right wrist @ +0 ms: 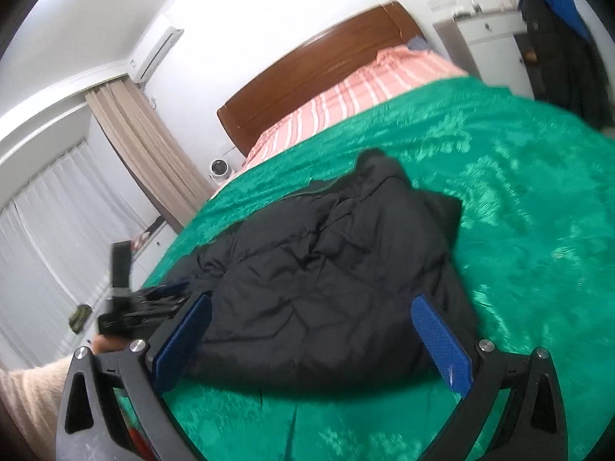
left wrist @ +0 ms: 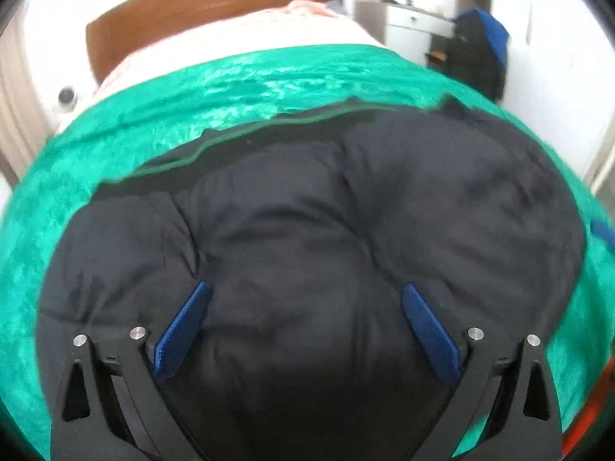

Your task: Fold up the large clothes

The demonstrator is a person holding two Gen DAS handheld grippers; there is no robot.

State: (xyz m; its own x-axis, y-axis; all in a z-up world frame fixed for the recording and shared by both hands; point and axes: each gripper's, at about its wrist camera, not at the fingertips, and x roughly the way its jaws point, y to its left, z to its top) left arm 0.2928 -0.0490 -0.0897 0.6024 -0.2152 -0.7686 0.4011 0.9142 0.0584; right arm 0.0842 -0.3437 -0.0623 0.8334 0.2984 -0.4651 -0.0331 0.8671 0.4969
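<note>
The jacket (right wrist: pixel 326 269) lies on a bed covered by a shiny green blanket (right wrist: pixel 519 230), toward the near side of the bed. Beyond the blanket a pink striped sheet (right wrist: pixel 346 92) runs up to a brown wooden headboard (right wrist: pixel 307 73). White walls surround the bed; an air conditioner (right wrist: pixel 155 53) hangs high by a beige curtain (right wrist: pixel 142 153), and pale sheer curtains cover the window to its left. To the right of the headboard stands a white cabinet (right wrist: pixel 488 42) with dark and blue clothing (right wrist: pixel 557 38) hanging next to it.

The jacket is dark navy, puffy and quilted, bunched into a rumpled heap with deep creases. In the left wrist view it fills the lower frame, a thin green trim along its far edge.

The left gripper (left wrist: pixel 305 292) has its blue fingers (left wrist: pixel 180 338) spread wide over the jacket, holding nothing. The right gripper (right wrist: pixel 311 303) has its fingers wide apart too, above the jacket's near edge. A cream sleeve (right wrist: pixel 30 395) shows at lower left.
</note>
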